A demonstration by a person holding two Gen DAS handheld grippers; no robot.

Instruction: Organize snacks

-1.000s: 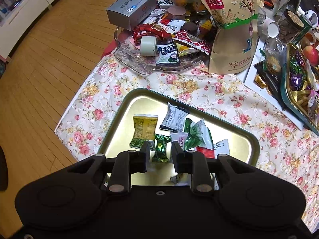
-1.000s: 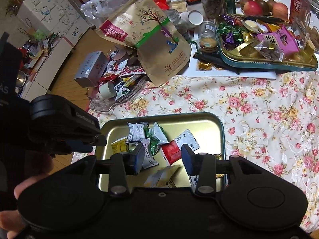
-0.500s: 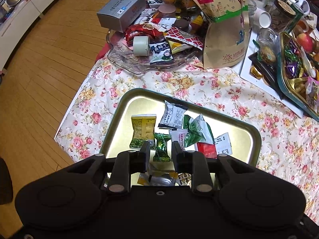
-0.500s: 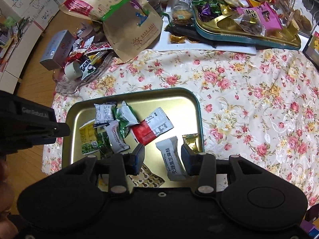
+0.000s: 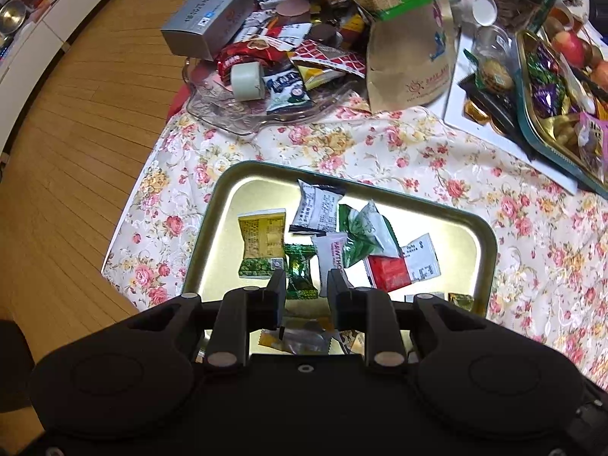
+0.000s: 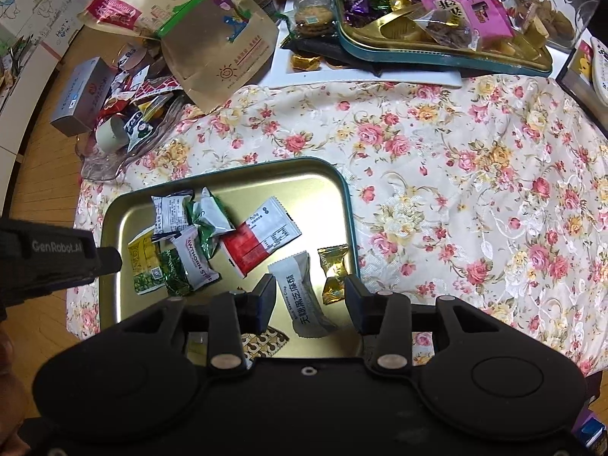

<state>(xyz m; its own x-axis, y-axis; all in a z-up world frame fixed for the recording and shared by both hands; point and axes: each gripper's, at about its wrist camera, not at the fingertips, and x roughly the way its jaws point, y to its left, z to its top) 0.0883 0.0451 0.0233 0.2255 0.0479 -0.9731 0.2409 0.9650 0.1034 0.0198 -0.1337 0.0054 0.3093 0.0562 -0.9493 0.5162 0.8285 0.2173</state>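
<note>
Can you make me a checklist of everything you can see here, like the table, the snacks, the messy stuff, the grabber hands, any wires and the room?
Surface: a flowered tablecloth covers the table.
Job's things: a gold tray lies on the cloth with loose snacks in it, among them a red and white packet, a gold candy and a yellow and green packet.
Clutter: a glass dish heaped with packets, a grey box, a big paper bag and a second tray full of sweets.
Grippers: the left gripper and the right gripper are both open, empty, above the gold tray.
Cables: nothing seen.
Surroundings: a wooden floor; white cabinets.
</note>
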